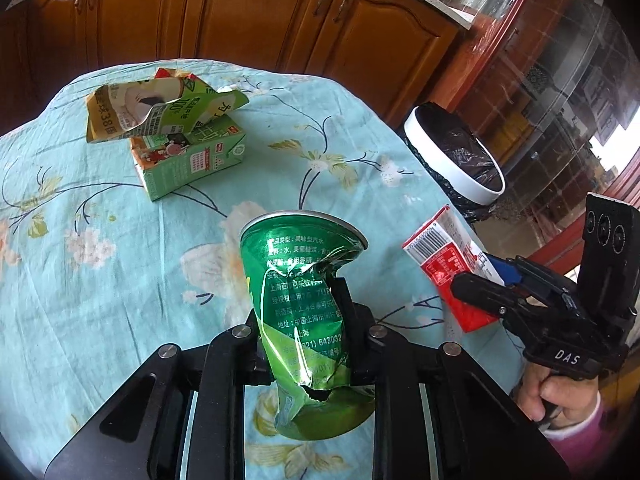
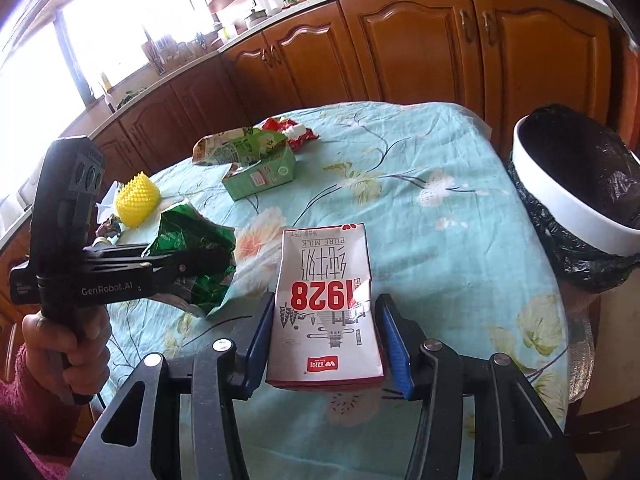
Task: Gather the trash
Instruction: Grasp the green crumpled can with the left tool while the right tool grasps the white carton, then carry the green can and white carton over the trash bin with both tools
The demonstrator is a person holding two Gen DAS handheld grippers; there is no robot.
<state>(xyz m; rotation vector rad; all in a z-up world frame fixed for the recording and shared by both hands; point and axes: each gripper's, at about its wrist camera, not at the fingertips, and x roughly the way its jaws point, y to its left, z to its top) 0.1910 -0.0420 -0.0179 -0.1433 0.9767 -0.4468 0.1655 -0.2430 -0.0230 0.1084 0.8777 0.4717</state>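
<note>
My left gripper (image 1: 308,320) is shut on a crushed green soda can (image 1: 304,304) and holds it over the table; the can also shows in the right wrist view (image 2: 192,256). My right gripper (image 2: 326,336) is shut on a white and red milk carton (image 2: 326,312), which also shows in the left wrist view (image 1: 444,264). A torn green carton (image 1: 180,148) lies at the far side of the table, also in the right wrist view (image 2: 256,168). A red wrapper (image 2: 292,130) lies behind it.
A white bin lined with a black bag (image 1: 452,160) stands just off the table's right edge, also in the right wrist view (image 2: 568,200). A yellow spiky object (image 2: 138,200) sits at the left. The table has a light blue floral cloth (image 1: 100,260). Wooden cabinets (image 1: 260,12) stand behind.
</note>
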